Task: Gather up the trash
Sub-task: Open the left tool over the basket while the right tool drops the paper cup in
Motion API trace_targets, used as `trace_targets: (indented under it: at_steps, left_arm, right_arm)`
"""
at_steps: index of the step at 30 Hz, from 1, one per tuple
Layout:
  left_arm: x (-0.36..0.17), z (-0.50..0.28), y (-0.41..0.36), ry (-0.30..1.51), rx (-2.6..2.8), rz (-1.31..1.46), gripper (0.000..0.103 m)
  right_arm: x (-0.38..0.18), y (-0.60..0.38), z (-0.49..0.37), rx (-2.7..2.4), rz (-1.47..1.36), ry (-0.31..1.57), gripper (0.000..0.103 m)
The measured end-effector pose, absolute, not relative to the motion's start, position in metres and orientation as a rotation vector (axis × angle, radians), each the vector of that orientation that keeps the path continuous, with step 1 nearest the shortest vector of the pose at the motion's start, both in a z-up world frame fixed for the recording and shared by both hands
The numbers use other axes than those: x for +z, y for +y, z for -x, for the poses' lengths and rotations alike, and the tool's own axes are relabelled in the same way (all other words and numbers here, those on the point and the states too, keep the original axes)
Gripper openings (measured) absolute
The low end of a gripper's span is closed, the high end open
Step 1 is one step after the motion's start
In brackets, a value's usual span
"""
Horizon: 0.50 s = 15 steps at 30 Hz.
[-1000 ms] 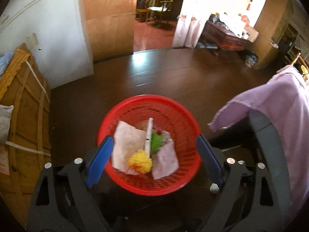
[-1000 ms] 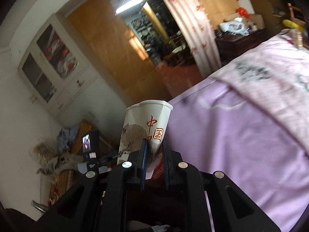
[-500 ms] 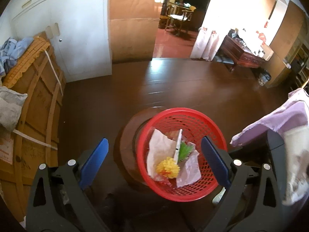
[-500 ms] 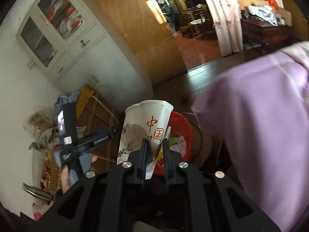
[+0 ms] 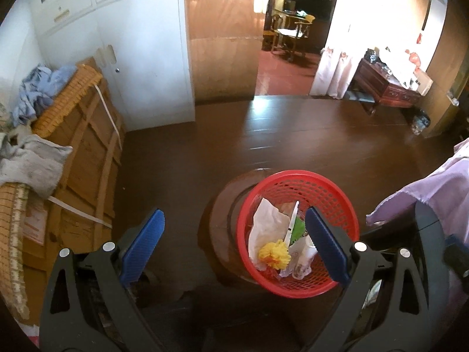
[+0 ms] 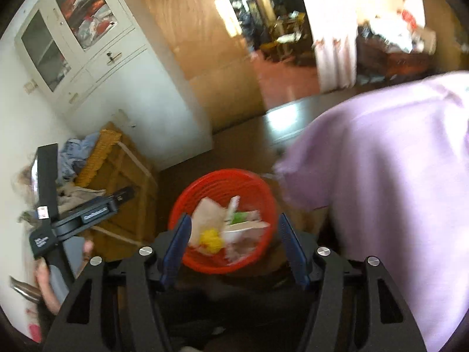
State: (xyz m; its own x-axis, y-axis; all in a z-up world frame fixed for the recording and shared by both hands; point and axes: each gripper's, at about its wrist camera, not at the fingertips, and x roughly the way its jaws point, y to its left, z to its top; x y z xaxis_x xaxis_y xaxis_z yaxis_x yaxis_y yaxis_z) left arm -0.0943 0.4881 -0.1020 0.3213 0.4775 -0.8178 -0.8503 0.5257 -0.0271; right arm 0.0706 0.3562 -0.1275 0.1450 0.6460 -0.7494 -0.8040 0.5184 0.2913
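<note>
A red mesh basket (image 5: 331, 196) sits on a round dark stool (image 5: 222, 220). It holds crumpled white paper (image 5: 266, 226), a yellow pompom (image 5: 275, 253), a green scrap (image 5: 297, 230) and a white stick (image 5: 293, 223). My left gripper (image 5: 234, 220) hovers open above and left of it, holding nothing. In the right wrist view the basket (image 6: 205, 182) lies below my right gripper (image 6: 234, 220), whose jaws are opening with nothing gripped between them. A blurred white paper cup (image 6: 243, 230) lies on the trash in the basket.
A purple cloth (image 6: 395, 176) drapes over furniture right of the basket, also seen as purple cloth (image 5: 433, 193). A wooden crate (image 5: 82, 170) with clothes on top stands left, by a white cabinet (image 5: 140, 58). A hand (image 6: 44, 272) holds the left gripper's body (image 6: 88, 214). Dark floor lies beyond.
My right gripper swung from over the purple cloth to above the basket, then opened and let go of the paper cup. The left gripper pulled up and away from the basket.
</note>
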Motion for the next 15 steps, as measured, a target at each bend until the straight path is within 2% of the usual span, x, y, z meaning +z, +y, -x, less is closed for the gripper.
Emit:
trace_targets:
  at_steps: [2, 6, 9, 15]
  left_arm:
    - [-0.095, 0.091, 0.477, 0.870, 0.938, 0.483, 0.093]
    - [-0.077, 0.093, 0.448, 0.884, 0.991, 0.397, 0.094]
    - [-0.065, 0.101, 0.426, 0.866, 1.035, 0.358, 0.096]
    - [-0.052, 0.123, 0.390, 0.812, 1.066, 0.327, 0.096]
  right_arm:
    - [-0.111, 0.343, -0.074, 1.039, 0.194, 0.916, 0.062]
    - [-0.073, 0.312, -0.083, 1.032, 0.159, 0.825, 0.073]
    - [-0.055, 0.295, -0.081, 1.026, 0.165, 0.774, 0.077]
    - [-0.055, 0.276, -0.054, 1.004, 0.171, 0.775, 0.082]
